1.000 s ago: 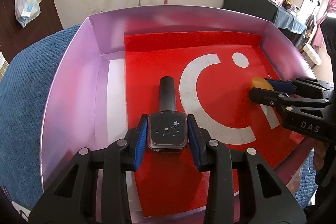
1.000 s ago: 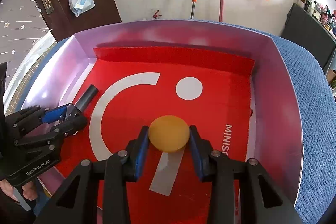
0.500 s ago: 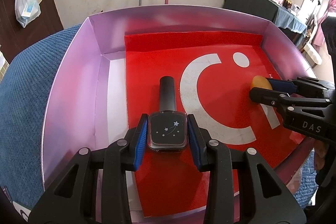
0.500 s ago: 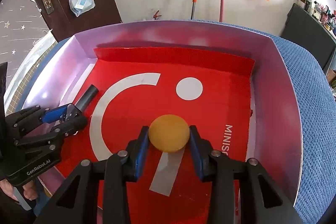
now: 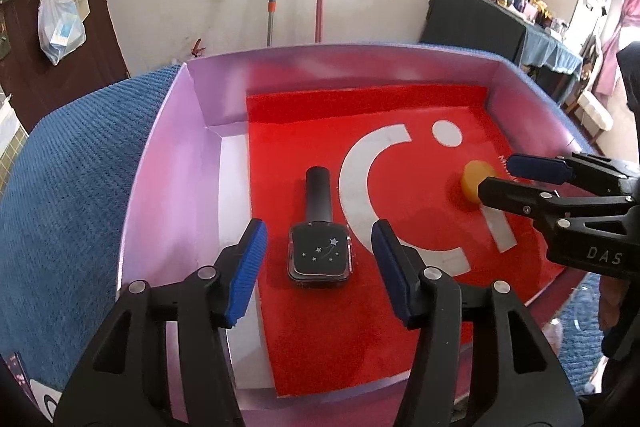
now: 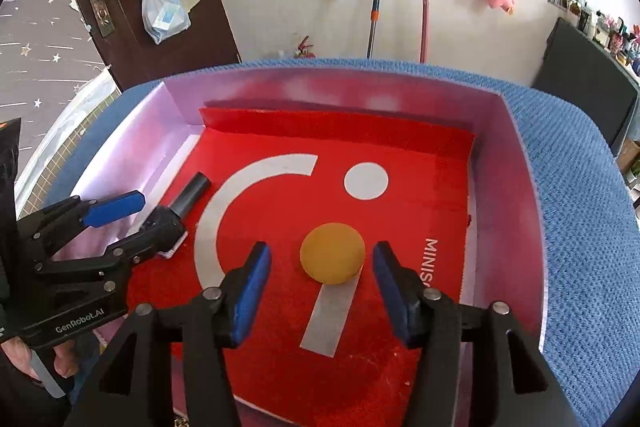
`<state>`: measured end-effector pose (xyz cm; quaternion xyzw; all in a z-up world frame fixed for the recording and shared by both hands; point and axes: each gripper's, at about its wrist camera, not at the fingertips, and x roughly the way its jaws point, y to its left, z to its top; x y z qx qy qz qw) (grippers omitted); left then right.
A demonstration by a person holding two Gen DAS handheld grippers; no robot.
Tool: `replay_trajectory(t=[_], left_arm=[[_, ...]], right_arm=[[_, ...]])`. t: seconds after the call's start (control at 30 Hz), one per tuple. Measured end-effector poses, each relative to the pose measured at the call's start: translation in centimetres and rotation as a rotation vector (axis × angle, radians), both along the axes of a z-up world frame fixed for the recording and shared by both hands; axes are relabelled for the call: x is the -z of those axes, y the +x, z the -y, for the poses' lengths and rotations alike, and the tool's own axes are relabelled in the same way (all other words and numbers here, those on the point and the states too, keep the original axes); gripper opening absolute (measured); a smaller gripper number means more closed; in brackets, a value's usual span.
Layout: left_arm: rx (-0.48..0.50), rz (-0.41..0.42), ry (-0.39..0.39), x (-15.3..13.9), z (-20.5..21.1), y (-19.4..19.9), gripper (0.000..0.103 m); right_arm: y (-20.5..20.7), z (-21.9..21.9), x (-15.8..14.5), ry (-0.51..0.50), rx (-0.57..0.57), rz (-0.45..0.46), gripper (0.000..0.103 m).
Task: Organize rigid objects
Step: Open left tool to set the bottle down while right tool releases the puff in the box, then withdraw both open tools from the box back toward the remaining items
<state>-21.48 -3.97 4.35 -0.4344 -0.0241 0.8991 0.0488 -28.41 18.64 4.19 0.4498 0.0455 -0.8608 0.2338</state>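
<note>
Your left tool (image 5: 318, 253) stands with its pads spread apart, and the dark nail polish bottle (image 5: 320, 241) lies flat between them, touching neither, cap pointing away from you. Your right tool (image 6: 322, 265) is likewise spread, the yellow disc (image 6: 332, 253) resting loose between its pads. Both things sit on the red liner (image 6: 400, 147) inside the purple box (image 5: 168, 163), which rests on a blue knitted cover (image 6: 580, 227).
</note>
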Motion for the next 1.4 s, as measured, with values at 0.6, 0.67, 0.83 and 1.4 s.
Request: replay_trajectory(t=[0.6,0.67,0.83,1.4], left_arm=[[-0.054,-0.109,-0.023,-3.5,0.4,3.8,0.070],[-0.059,-0.121,-0.024,-3.7,0.4,4.3,0.070],[-0.066,-0.146,-0.024,-4.3,0.1,5.4,0.083],[-0.088,-0.210,-0.048,-5.4,-0.9,9.0,0.103]], right_arm=[[4.3,-1.3,-3.7,-0.078,-0.002,-0.098,0.080],[4.9,-1.5,-4.0,-0.087,-0.003,-0.107,0.085],[6.2,-1.6,-4.8,-0.098,-0.014,-0.134,0.093],[10.8,-2.9,-6.7,-0.142,-0.007,-0.258,0.103]])
